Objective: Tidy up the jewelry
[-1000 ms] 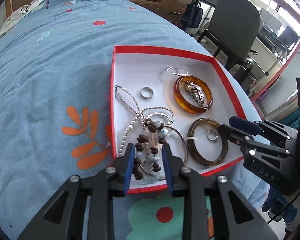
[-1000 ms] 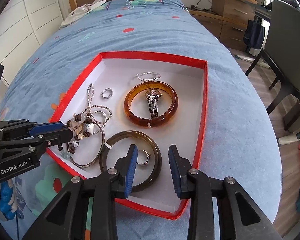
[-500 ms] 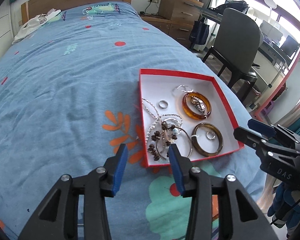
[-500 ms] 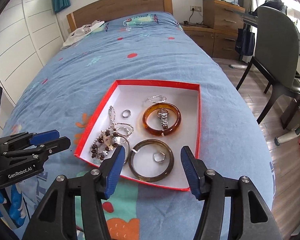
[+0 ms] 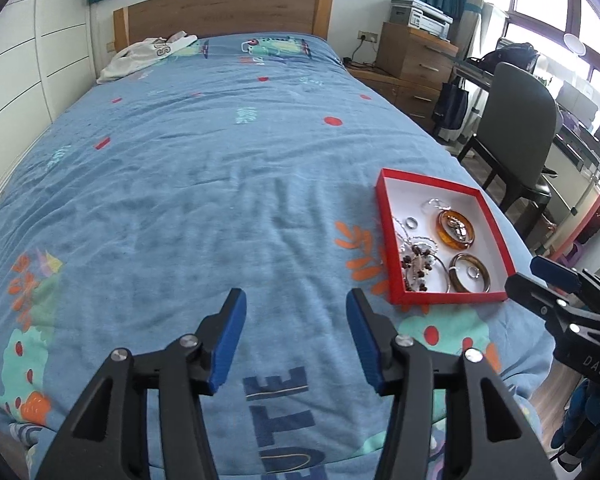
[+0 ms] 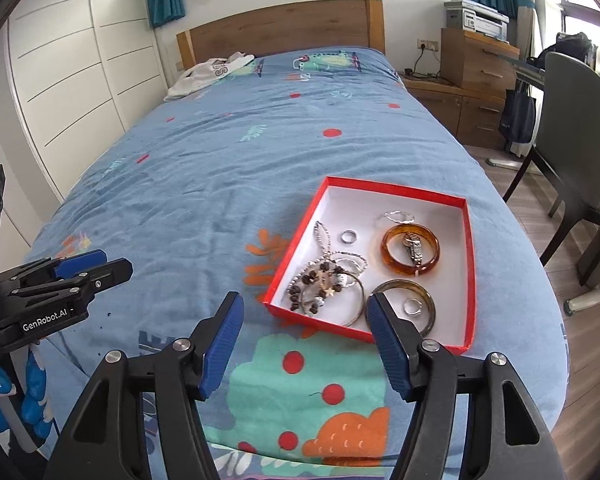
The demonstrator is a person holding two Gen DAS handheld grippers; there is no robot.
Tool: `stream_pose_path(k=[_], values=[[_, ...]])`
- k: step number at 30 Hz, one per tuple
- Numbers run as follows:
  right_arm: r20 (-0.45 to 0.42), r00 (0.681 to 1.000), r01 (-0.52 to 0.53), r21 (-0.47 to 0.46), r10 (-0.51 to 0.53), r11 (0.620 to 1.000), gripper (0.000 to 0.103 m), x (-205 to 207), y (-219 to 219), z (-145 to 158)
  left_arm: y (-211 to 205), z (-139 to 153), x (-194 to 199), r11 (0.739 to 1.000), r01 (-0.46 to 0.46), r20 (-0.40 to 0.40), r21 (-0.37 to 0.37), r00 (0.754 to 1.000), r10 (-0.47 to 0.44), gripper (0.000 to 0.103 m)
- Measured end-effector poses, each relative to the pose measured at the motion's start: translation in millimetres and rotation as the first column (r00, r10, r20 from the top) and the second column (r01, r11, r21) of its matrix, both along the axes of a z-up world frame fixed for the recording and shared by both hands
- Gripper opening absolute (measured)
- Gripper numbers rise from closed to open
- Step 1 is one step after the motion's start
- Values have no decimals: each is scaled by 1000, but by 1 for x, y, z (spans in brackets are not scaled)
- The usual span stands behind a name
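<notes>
A red box [image 6: 470,240] with a white inside lies on the blue bedspread; in the left wrist view it [image 5: 500,240] sits at the right. It holds an amber bangle [image 6: 410,249] around a watch, a dark bangle [image 6: 428,304] around a silver ring, a beaded bracelet tangle [image 6: 320,286], a silver chain and a small ring [image 6: 348,237]. My left gripper [image 5: 296,334] is open and empty over bare bedspread, left of the box. My right gripper [image 6: 304,342] is open and empty, held back from the box's near edge.
A white garment [image 6: 208,72] lies by the wooden headboard [image 6: 284,28]. A dark chair [image 6: 572,136] and a wooden dresser [image 6: 476,64] stand right of the bed. White wardrobe doors [image 6: 68,92] line the left side.
Both grippers pulled back and up from the box and opened wider. The left gripper let go of the beaded bracelet, which now lies in the box. The left gripper shifted left.
</notes>
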State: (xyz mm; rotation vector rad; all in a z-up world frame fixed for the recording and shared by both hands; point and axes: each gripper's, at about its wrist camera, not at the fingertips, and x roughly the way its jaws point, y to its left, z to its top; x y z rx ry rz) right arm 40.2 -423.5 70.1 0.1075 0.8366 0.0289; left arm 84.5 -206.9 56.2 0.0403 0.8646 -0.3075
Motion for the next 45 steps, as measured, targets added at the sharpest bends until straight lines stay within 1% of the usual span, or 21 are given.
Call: stream_pose_path(k=[2,6,8,12,18,25,34,37,45], values=[[15,1000,-11,-4,11,1000,68,-5,14,6,14,4,-7,1000,-15,17,11,1000,15,54],[46,999,-17,-16,17,1000,80,-15,39,15,42,11,-21,998,-52,47,26,998,51,60],[61,998,-17,-26,19,1000,83,-20,53,18,54,13,-28,997,-66,58,32,996,64,62],[90,995,-33,-66,39,997,94,-32,80,23,74,13,-42,995,-91,75,37,993,88,63],[124,989,-68,-99,80,993,102,-43,110,29,97,11,-57,988,-136,89,67,988,130,62],[123,989,-67,-111,81,992,102,-51,119,23,103,11,-67,982,-171,115,81,980,162,63],[142,990,1,-97,13,995,102,-62,100,15,97,16,-73,979,-196,135,63,973,186,62],[135,991,9,-92,3,996,102,-64,94,12,93,18,-73,977,-202,135,68,972,192,63],[137,990,2,-116,14,993,102,-72,85,21,80,36,-83,977,-195,162,87,970,180,63]])
